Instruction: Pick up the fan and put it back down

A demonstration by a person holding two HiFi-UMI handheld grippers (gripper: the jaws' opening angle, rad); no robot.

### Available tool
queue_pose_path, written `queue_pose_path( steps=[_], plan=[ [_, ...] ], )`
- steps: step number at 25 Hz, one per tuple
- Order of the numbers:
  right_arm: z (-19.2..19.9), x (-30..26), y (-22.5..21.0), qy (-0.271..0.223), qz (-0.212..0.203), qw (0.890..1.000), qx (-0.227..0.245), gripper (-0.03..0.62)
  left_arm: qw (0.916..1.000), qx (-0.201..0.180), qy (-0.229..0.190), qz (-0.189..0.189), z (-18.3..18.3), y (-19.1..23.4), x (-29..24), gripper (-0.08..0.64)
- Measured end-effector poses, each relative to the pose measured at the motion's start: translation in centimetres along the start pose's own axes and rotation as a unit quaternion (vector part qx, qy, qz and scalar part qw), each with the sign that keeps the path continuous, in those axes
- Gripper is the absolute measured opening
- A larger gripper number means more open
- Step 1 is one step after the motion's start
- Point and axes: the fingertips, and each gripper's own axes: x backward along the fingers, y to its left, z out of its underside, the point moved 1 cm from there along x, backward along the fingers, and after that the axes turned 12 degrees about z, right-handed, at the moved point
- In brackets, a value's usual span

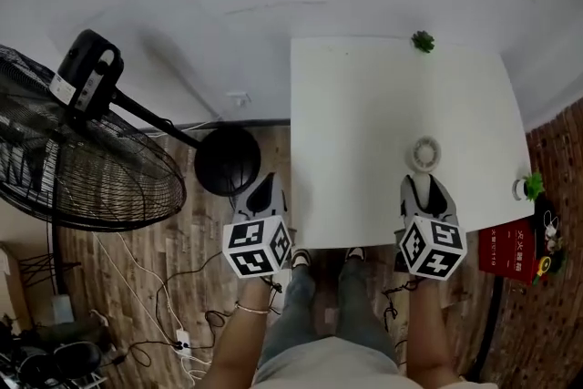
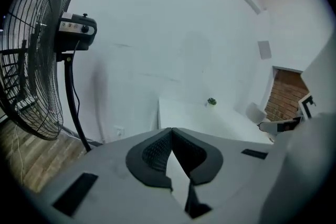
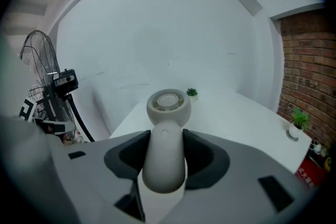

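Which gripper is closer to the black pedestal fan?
Left. The left gripper hangs beside the round base of the pedestal fan; the right gripper is farther off at the table, shut on the small white fan.

Tabletop (image 1: 383,105) open up to far plant (image 1: 422,41); pedestal fan (image 1: 91,155) blocks left.

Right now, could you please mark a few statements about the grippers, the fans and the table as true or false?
1. The right gripper is shut on the small fan. True.
2. The left gripper holds the floor fan by its pole. False: its jaws are together on nothing, and the floor fan stands apart from it.
3. A plant stands at the far edge of the table. True.
4. The floor fan stands on the table. False: its base rests on the floor, left of the table.
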Motion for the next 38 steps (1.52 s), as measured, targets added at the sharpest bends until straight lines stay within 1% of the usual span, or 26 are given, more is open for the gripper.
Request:
queue_pose_path(
  steps=[5,9,16,23,38],
  plan=[
    [3.8,-0.1,-0.1,0.033,0.008,0.999,0.001,0.192,0.9995,-0.004,0.031,0.006,2.6,0.8,-0.1,0.011],
    [6.2,-0.2,0.0,0.053,0.012,0.998,0.009,0.192,0.9990,-0.006,0.044,0.007,3.8,1.6,-0.1,0.011],
    [9.4,-0.5,0.2,0.076,0.017,0.997,0.018,0.192,0.9976,-0.009,0.069,0.010,6.5,2.4,0.1,0.011],
    [11.2,-1.0,0.3,0.105,0.020,0.994,0.038,0.192,0.9967,-0.003,0.081,0.007,8.5,3.0,0.4,0.011],
    [12.6,-1.7,0.5,0.127,0.016,0.990,0.064,0.192,0.9961,0.007,0.088,0.000,10.0,3.2,0.6,0.011]
  ],
)
